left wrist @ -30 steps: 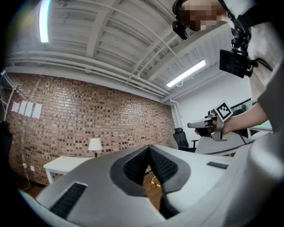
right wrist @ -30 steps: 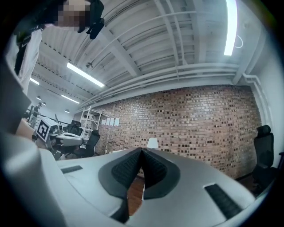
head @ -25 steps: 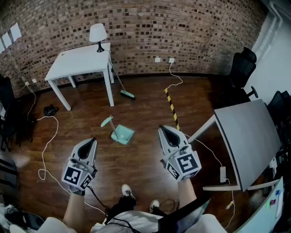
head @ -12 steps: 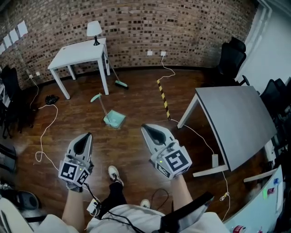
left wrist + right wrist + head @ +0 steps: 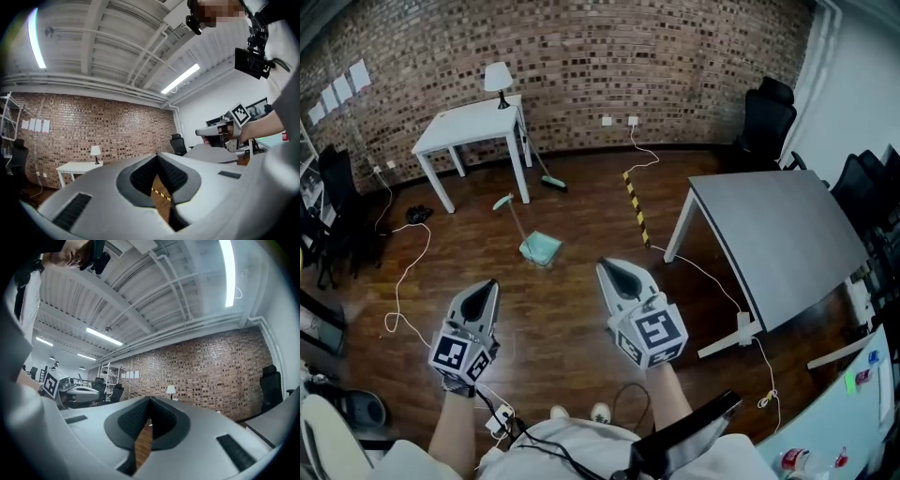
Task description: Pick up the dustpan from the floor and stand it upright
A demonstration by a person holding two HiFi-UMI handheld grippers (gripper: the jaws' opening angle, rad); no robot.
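Observation:
The teal dustpan (image 5: 540, 248) lies flat on the wooden floor, and its long handle (image 5: 510, 214) runs up-left towards the white table. Both grippers are held level above the floor, short of the pan. My left gripper (image 5: 488, 284) is below and left of the pan, and its jaws are shut with nothing in them. My right gripper (image 5: 605, 265) is to the pan's right, also shut and empty. In the left gripper view the pads (image 5: 165, 174) meet, with the floor seen below them. The right gripper view shows its pads (image 5: 140, 416) together too.
A white table (image 5: 472, 131) with a lamp (image 5: 497, 79) stands at the brick wall, and a broom (image 5: 548, 178) leans beside it. A grey table (image 5: 773, 234) fills the right. Yellow-black tape (image 5: 636, 208) and cables (image 5: 403, 272) lie on the floor. Office chairs (image 5: 766, 117) stand far right.
The whole view has shifted: the dustpan, level with the gripper tips a second ago, now sits smaller and farther up the picture beyond them. Both grippers stay shut and empty.

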